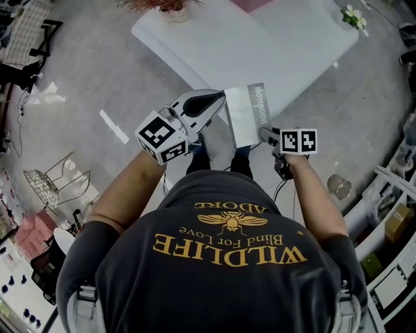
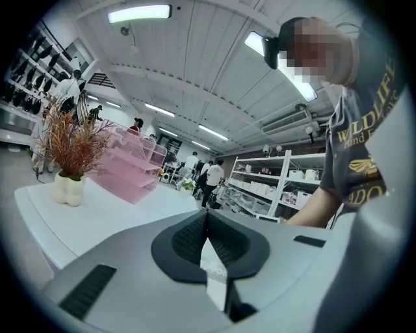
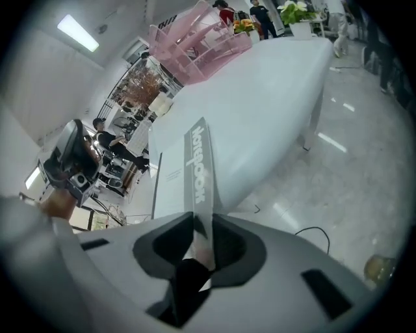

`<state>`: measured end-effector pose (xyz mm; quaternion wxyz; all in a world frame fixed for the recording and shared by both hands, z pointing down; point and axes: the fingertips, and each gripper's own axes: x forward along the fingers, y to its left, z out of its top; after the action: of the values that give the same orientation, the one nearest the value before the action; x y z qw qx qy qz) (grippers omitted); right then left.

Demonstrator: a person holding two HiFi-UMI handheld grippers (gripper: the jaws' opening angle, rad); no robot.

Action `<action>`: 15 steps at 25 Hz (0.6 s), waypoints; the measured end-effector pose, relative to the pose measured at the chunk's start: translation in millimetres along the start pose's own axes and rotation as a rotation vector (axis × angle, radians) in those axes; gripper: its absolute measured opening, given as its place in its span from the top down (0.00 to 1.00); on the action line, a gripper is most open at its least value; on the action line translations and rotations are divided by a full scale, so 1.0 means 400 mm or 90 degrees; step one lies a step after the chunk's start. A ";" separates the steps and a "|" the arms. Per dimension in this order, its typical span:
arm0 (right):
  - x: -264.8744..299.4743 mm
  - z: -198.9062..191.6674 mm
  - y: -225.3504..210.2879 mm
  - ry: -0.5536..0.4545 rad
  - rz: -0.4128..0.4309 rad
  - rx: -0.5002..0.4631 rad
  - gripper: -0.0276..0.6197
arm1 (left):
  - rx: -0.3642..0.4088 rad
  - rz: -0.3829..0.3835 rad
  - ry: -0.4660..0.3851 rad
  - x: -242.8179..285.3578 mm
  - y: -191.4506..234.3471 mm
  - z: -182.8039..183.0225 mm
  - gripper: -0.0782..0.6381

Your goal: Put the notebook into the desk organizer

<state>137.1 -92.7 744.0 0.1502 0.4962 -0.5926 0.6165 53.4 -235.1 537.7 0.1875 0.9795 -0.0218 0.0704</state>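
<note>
Jaws on your right gripper (image 3: 198,224) are clenched on the notebook (image 3: 174,170): the grey spine with its printed title runs up between the dark pads and touches both. Jaws on your left gripper (image 2: 207,222) are likewise closed on it, the pads meeting at their tips with a pale sliver of the notebook (image 2: 216,276) pinched between them.

From the head view, you hold the notebook (image 1: 242,117) in front of your chest. The left gripper (image 1: 218,99) is on its left edge and the right gripper (image 1: 264,134) is on the spine end nearest you. Its light cover faces up, and it lies over the near corner of the white table (image 1: 292,52). Whether it rests on the surface or hangs just above it cannot be told.

At the far side of that table stands the pink desk organizer (image 3: 198,45), well apart from the notebook. A pale vase (image 2: 68,188) of dried reddish stems stands on the same table near the organizer. A small bunch of white flowers (image 1: 354,16) sits at the far right corner.

Farther off, the left gripper view shows white shelving (image 2: 279,188) and people standing under strip lights
</note>
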 end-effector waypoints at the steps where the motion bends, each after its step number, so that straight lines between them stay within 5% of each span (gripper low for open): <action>1: -0.012 -0.001 0.006 -0.005 0.005 0.004 0.87 | 0.000 -0.001 -0.001 -0.007 0.000 0.005 0.89; 6: -0.075 -0.002 0.061 -0.031 0.030 -0.007 0.94 | 0.010 -0.007 -0.008 -0.052 0.000 0.044 0.89; 15: -0.295 0.232 0.178 -0.182 0.008 -0.112 0.94 | 0.067 -0.030 -0.050 -0.114 0.057 0.228 0.89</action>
<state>177.0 -144.6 591.4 0.1033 0.5601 -0.6627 0.4862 18.5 -289.4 455.3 0.1361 0.9903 -0.0020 0.0285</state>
